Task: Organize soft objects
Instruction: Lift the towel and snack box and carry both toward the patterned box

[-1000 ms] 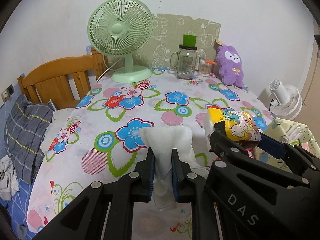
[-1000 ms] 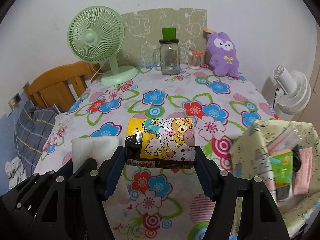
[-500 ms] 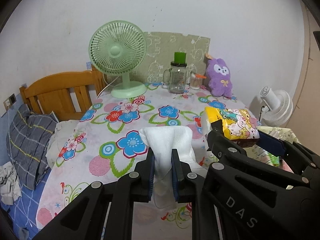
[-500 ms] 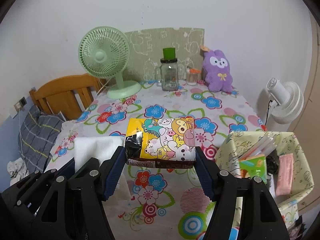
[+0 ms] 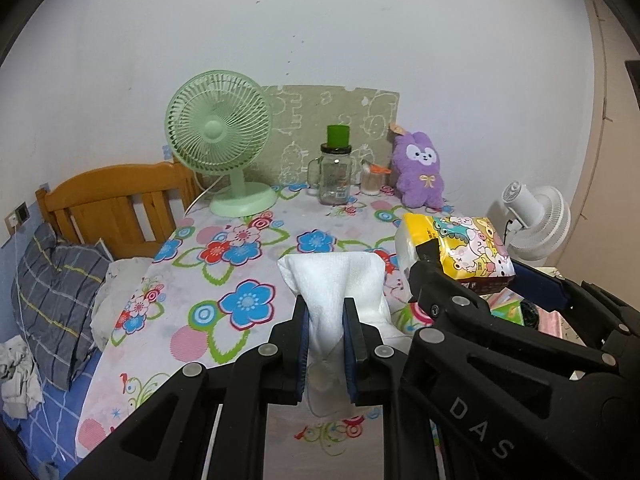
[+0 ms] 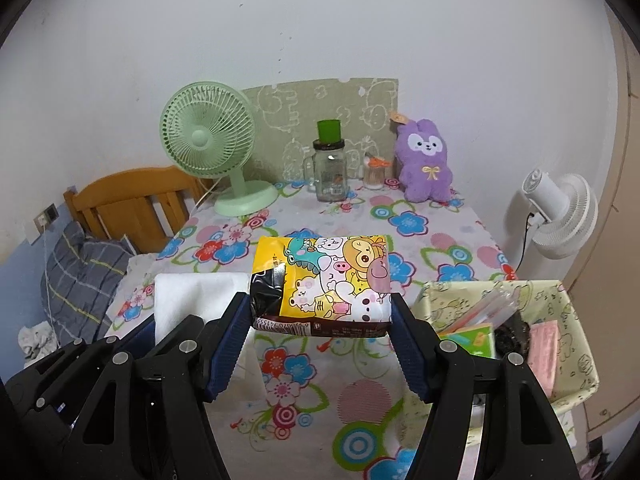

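Observation:
My left gripper (image 5: 326, 312) is shut on a folded white cloth (image 5: 332, 280) and holds it above the flowered table (image 5: 240, 264). My right gripper (image 6: 320, 312) is shut on a yellow cartoon-printed tissue pack (image 6: 324, 280), also held in the air; the pack shows in the left wrist view (image 5: 460, 248) to the right of the cloth. The cloth shows at the left of the right wrist view (image 6: 192, 296). A pale green fabric basket (image 6: 560, 300) with tissue packs inside sits low at the right. A purple plush rabbit (image 6: 426, 160) sits at the table's far edge.
A green desk fan (image 6: 212, 152), a glass jar with a green lid (image 6: 330, 168) and a small jar (image 6: 374, 174) stand at the back. A white floor fan (image 6: 560, 208) is right of the table. A wooden bed headboard (image 5: 116, 196) and grey pillow (image 5: 56, 292) lie left.
Both grippers have pulled back and risen with their loads, so the table looks farther away. The basket has come further into the right wrist view.

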`<state>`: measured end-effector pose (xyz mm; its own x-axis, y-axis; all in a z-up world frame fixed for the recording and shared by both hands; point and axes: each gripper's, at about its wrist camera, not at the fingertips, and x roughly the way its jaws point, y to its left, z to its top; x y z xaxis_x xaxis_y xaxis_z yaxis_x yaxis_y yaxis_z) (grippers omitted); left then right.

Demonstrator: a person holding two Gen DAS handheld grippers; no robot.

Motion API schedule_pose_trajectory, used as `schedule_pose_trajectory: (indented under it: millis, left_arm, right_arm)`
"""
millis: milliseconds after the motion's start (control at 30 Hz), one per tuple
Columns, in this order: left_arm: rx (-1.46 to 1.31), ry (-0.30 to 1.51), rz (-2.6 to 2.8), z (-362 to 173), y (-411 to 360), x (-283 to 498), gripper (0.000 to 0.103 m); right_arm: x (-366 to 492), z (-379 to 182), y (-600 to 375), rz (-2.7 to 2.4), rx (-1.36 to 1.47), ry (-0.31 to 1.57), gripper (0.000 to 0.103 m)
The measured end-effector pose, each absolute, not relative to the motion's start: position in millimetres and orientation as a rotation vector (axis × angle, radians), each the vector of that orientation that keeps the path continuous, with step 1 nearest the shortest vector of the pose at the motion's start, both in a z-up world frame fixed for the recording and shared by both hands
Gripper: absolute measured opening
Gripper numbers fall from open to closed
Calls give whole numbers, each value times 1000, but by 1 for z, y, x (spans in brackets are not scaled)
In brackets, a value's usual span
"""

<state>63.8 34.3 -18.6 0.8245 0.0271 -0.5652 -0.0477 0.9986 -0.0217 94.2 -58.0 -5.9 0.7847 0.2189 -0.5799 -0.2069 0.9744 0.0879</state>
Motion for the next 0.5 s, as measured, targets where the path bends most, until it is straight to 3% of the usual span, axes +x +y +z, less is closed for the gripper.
schedule_pose_trajectory:
  millis: [500]
  left_arm:
    - [-24,594,-32,-16,-18,75,13]
  right_arm:
    - [98,0,-114,162,39,619,71]
